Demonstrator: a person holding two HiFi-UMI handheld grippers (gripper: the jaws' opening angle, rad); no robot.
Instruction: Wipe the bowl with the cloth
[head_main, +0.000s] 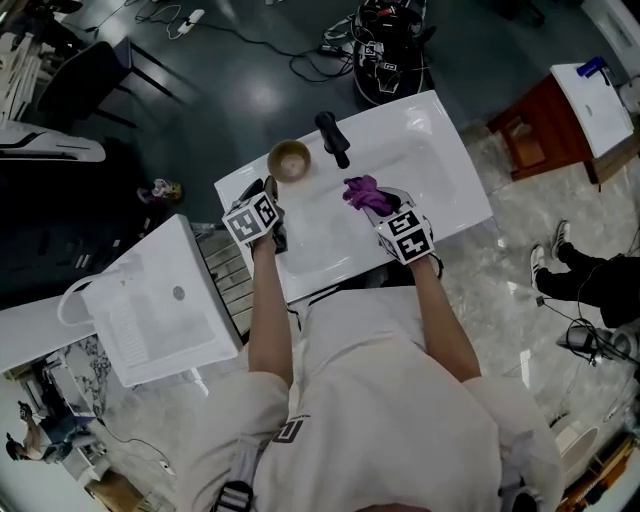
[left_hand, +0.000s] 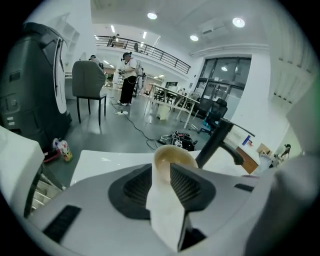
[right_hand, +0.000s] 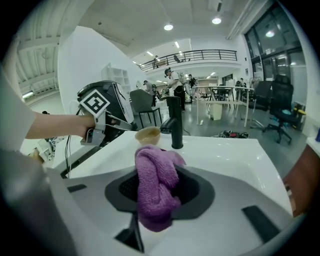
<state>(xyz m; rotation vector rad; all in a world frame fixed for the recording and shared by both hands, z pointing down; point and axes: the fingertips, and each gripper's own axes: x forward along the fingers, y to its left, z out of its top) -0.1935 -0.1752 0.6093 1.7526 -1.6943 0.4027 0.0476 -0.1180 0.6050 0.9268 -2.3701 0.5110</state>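
Left gripper (left_hand: 161, 174) stands released, bowl (head_main: 290, 159) just ahead on the sink (head_main: 445, 140) — right gripper (right_hand: 156, 176) grasps the cloth (right_hand: 155, 192); pinch the rim firmly before you wipe inside.

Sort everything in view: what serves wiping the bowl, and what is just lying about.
For the job: bowl; purple cloth, clamped in the right gripper; white sink the bowl stands on.
Lying about: black faucet; spare white basin; floor cables; red-brown cabinet.

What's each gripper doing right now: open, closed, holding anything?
Left gripper: open, holding nothing; the bowl stands on the sink just ahead of it.
Right gripper: closed on the purple cloth.
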